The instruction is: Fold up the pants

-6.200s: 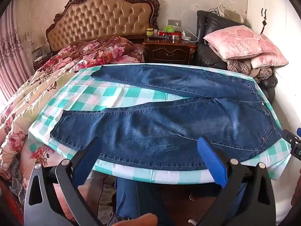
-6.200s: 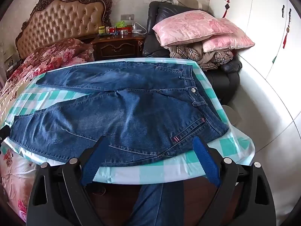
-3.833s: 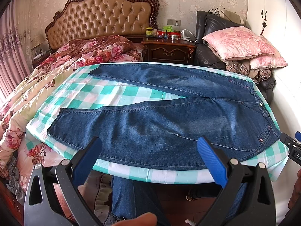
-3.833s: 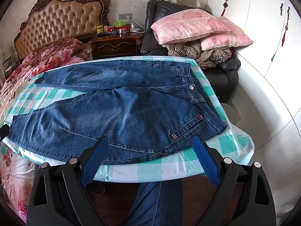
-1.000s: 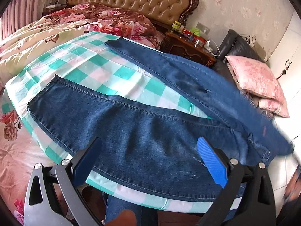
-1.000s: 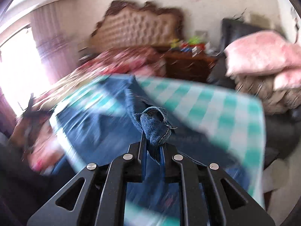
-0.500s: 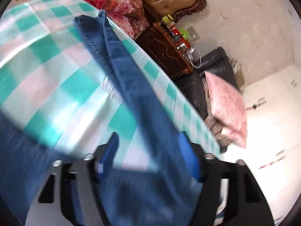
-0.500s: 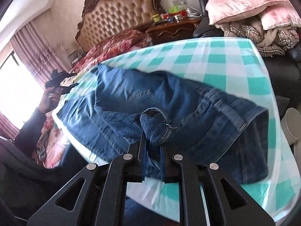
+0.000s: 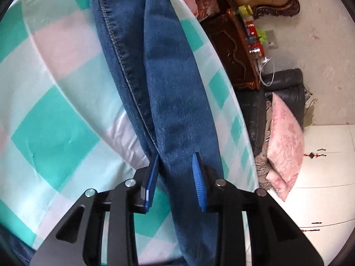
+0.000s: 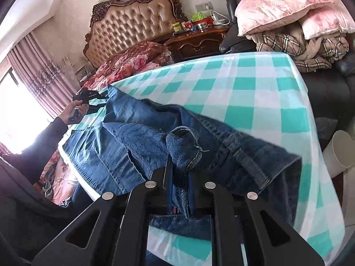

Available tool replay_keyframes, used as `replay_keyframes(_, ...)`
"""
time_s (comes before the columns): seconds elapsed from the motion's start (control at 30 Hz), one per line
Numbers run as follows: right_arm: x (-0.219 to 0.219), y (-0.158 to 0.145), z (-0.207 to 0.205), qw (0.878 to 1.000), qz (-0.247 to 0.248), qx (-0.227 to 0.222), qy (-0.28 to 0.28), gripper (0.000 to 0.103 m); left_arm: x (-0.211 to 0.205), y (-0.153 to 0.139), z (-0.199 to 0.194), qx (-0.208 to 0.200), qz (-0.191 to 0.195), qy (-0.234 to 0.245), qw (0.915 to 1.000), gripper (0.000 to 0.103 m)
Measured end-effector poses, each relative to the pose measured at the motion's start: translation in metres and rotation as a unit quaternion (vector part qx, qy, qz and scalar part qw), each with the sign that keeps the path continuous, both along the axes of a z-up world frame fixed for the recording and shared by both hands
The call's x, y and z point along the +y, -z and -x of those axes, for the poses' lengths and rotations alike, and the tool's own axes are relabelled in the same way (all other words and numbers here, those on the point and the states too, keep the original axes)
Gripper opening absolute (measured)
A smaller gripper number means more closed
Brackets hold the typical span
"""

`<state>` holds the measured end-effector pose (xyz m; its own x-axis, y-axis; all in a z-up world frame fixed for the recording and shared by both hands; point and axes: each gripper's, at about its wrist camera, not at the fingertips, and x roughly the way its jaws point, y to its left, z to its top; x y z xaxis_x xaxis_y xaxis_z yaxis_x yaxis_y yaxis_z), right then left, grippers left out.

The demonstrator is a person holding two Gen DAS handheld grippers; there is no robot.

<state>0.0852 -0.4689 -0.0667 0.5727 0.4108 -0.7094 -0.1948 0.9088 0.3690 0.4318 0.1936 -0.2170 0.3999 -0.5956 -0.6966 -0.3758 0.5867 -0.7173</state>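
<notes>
On the checked tablecloth (image 10: 255, 93), the jeans (image 10: 221, 137) no longer lie flat and spread as they did a few seconds ago: the waist end is lifted and doubled toward the near side, bunched in a heap, with a wide stretch of cloth bare behind it. So I read the lengthwise fold as under way, not finished.

My right gripper (image 10: 179, 166) sits clamped on a wad of denim, fingers tight together, same as a second back. My left gripper (image 9: 175, 177) has dropped from wide open onto the far leg (image 9: 173, 84), and its jaws are closing with the leg's edge between them; the blue pads (image 9: 198, 188) don't look pressed home yet.

The right view gives me the whole heap, plus the left hand (image 10: 77, 108) out at the leg end. The left view alone shows the seam (image 9: 117, 44) and where that leg lies against the table edge.
</notes>
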Motion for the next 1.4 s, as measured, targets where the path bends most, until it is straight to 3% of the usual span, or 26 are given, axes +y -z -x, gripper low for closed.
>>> replay_keyframes(0.03,-0.001,-0.002,-0.003,1.000,0.003,-0.001,0.000,0.013,-0.001,-0.001,-0.003,0.000,0.001,0.000,1.0000,0.022)
replay_keyframes(0.1,-0.006,-0.007,-0.014,1.000,0.012,0.002,0.001,0.013,-0.002,-0.005,-0.008,0.007,-0.008,0.003,0.9999,0.004)
replay_keyframes(0.2,-0.014,-0.018,-0.050,0.999,0.041,0.011,0.012,0.013,-0.004,-0.016,-0.022,0.010,-0.005,0.008,0.9999,0.001)
replay_keyframes(0.3,-0.031,-0.045,-0.110,0.997,0.057,0.005,0.044,0.013,-0.003,-0.047,-0.031,0.000,-0.015,0.005,0.9999,0.001)
replay_keyframes(0.37,-0.040,-0.076,-0.130,0.997,0.052,-0.023,0.061,0.013,0.001,-0.079,-0.024,-0.026,-0.019,-0.004,0.9995,0.001)
replay_keyframes(0.43,-0.040,-0.107,-0.125,0.996,0.041,-0.060,0.059,0.013,0.010,-0.118,0.009,-0.079,-0.002,-0.021,0.9966,0.000)
replay_keyframes(0.53,-0.030,-0.135,-0.078,0.992,0.061,-0.108,0.038,0.013,0.028,-0.155,0.108,-0.166,0.004,-0.046,0.9850,0.000)
replay_keyframes(0.6,-0.038,-0.117,-0.039,0.993,0.057,-0.092,0.038,0.013,0.039,-0.148,0.176,-0.180,0.011,-0.058,0.9818,0.000)
replay_keyframes(0.67,-0.051,-0.084,-0.016,0.997,0.042,-0.052,0.048,0.013,0.053,-0.111,0.246,-0.154,0.035,-0.082,0.9841,0.000)
replay_keyframes(0.77,-0.071,-0.011,0.027,0.996,0.007,0.022,0.091,0.012,0.060,-0.058,0.293,-0.108,0.076,-0.083,0.9878,0.000)
replay_keyframes(0.8,-0.072,0.001,0.037,0.995,-0.005,0.030,0.099,0.012,0.061,-0.048,0.299,-0.102,0.085,-0.084,0.9877,0.000)
replay_keyframes(0.83,-0.072,0.014,0.048,0.993,-0.026,0.038,0.106,0.012,0.059,-0.043,0.300,-0.098,0.083,-0.082,0.9883,0.001)
replay_keyframes(0.87,-0.069,0.019,0.054,0.993,-0.034,0.040,0.110,0.011,0.055,-0.041,0.295,-0.102,0.087,-0.073,0.9882,0.013)
replay_keyframes(0.9,-0.065,0.024,0.059,0.992,-0.038,0.040,0.114,0.009,0.051,-0.042,0.284,-0.112,0.099,-0.062,0.9869,0.039)
replay_keyframes(0.93,-0.061,0.024,0.061,0.992,-0.041,0.038,0.115,0.009,0.046,-0.044,0.275,-0.117,0.106,-0.060,0.9856,0.047)
replay_keyframes(1.0,-0.056,0.018,0.062,0.992,-0.045,0.027,0.118,0.008,0.036,-0.047,0.250,-0.124,0.112,-0.049,0.9847,0.049)
replay_keyframes(1.1,-0.052,0.008,0.052,0.991,-0.045,0.021,0.122,0.007,0.019,-0.042,0.202,-0.114,0.080,-0.040,0.9894,0.049)
replay_keyframes(1.2,-0.056,0.004,0.047,0.988,-0.029,0.041,0.147,0.008,0.013,-0.022,0.160,-0.076,0.090,-0.052,0.9917,0.048)
replay_keyframes(1.3,-0.063,0.004,0.054,0.977,-0.046,0.067,0.197,0.015,0.008,-0.007,0.141,-0.044,0.073,-0.065,0.9943,0.043)
replay_keyframes(1.37,-0.061,0.005,0.061,0.970,-0.072,0.080,0.219,0.037,0.005,0.000,0.128,-0.026,0.055,-0.074,0.9954,0.040)
replay_keyframes(1.4,-0.060,0.007,0.065,0.966,-0.081,0.089,0.230,0.070,0.006,0.003,0.127,-0.019,0.052,-0.080,0.9952,0.033)
